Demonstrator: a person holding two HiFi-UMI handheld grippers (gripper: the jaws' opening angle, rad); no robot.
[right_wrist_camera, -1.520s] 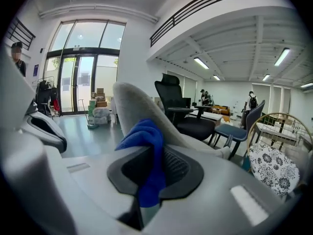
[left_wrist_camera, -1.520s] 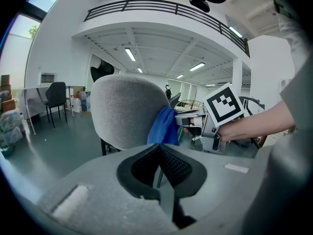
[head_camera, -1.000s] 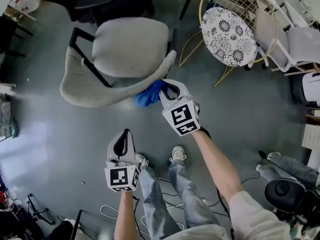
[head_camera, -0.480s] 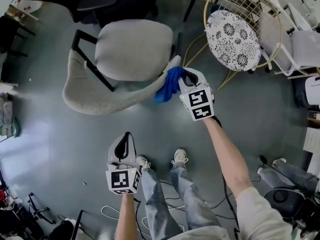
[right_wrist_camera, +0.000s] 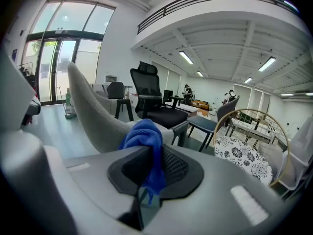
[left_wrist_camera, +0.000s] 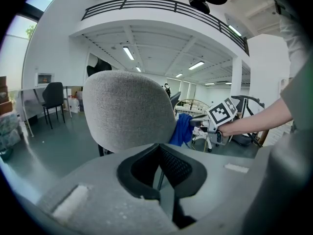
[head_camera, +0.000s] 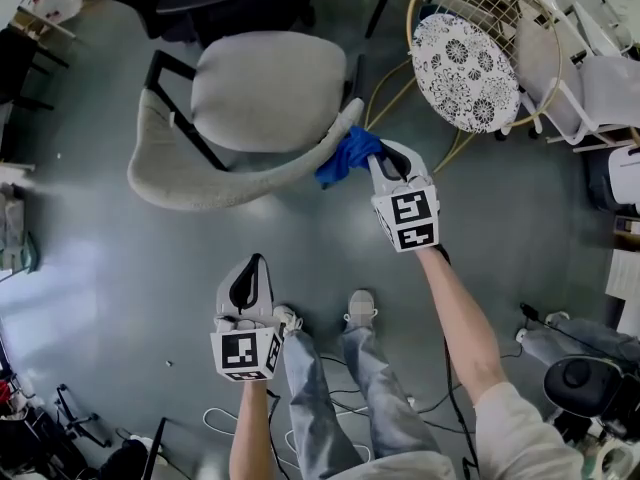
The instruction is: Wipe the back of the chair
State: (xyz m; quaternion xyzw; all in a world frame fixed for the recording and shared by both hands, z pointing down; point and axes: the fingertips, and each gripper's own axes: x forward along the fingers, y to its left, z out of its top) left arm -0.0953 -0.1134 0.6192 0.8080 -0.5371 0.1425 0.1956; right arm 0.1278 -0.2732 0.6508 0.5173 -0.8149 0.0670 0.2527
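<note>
Seen from above, a person stands on a grey floor point(head_camera: 110, 298) behind a grey upholstered chair point(head_camera: 265, 88). The right hand-held gripper point(head_camera: 384, 160) is clamped on a bunched blue cloth point(head_camera: 345, 156). The cloth is pressed against the right end of the curved chair back point(head_camera: 200, 183), at its outer edge. In the right gripper view the cloth point(right_wrist_camera: 145, 140) is pinched between the two jaws. Its upper fold bulges above them and a loose corner hangs below, with the chair back point(right_wrist_camera: 90, 109) rising just to its left. The left hand-held gripper point(head_camera: 246, 273) is held lower, above the person's legs point(head_camera: 330, 388) and well apart from the chair. Its jaws are together with nothing between them. The left gripper view faces the rear of the chair back point(left_wrist_camera: 128, 109), with the cloth point(left_wrist_camera: 183, 129) at its right edge. Beyond the chair, to the right, stands a round seat point(head_camera: 465, 58) with a black-and-white floral cushion in a gold wire frame.
</note>
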